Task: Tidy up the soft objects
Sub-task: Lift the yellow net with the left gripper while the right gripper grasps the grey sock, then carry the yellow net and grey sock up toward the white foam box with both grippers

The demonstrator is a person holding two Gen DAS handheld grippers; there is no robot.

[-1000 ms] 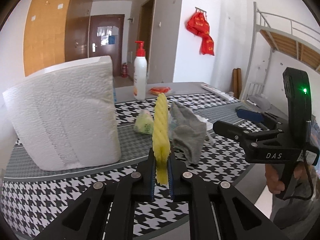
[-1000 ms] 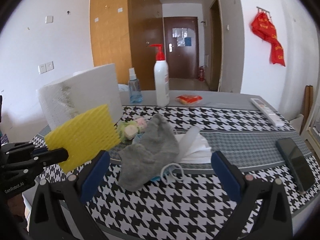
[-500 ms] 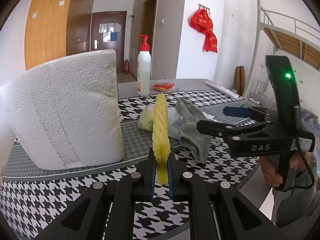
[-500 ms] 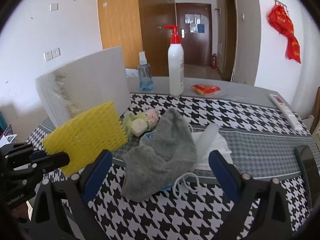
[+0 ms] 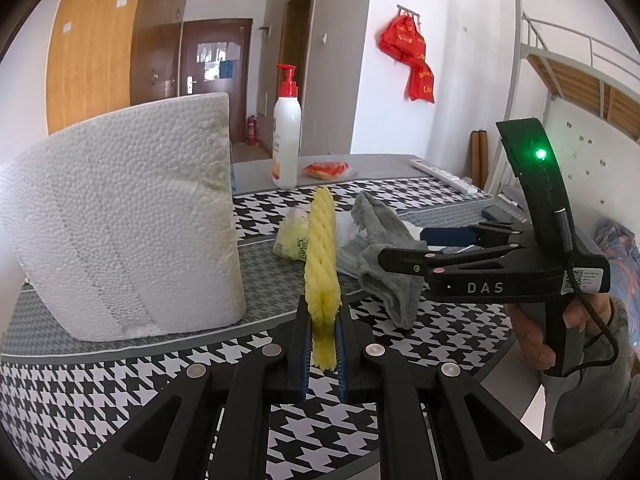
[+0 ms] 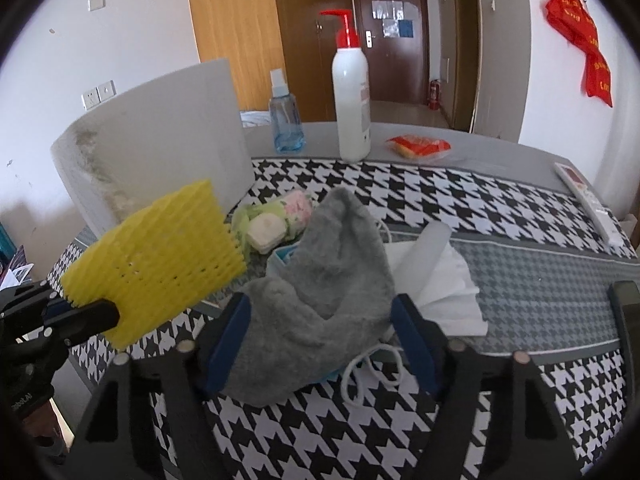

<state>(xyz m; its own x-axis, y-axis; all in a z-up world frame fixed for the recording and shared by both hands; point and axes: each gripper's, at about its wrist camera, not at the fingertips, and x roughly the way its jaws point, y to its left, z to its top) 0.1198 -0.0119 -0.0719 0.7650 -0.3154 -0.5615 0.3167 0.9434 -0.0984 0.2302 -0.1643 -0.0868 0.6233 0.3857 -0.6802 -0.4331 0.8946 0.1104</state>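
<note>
My left gripper (image 5: pixel 322 344) is shut on a yellow foam net sleeve (image 5: pixel 321 256), held upright above the table's near edge; the sleeve also shows in the right wrist view (image 6: pixel 156 258). My right gripper (image 6: pixel 320 340) is open, its blue pads on either side of a crumpled grey cloth (image 6: pixel 320 280) that lies on a blue face mask and white tissues (image 6: pixel 448 284). In the left wrist view the right gripper (image 5: pixel 404 248) reaches over the grey cloth (image 5: pixel 384 256). A green bag of small soft items (image 6: pixel 272 224) lies behind the cloth.
A large white foam block (image 5: pixel 120 216) stands at the left on the houndstooth tablecloth (image 5: pixel 440 324). A white pump bottle (image 6: pixel 352 92), a blue spray bottle (image 6: pixel 286 120), a red packet (image 6: pixel 420 146), a remote (image 6: pixel 588 200) and a dark phone (image 6: pixel 628 312) are farther back and right.
My right gripper has moved forward and down over the grey cloth, its jaws now straddling it. The left gripper has shifted slightly, still holding the yellow sleeve.
</note>
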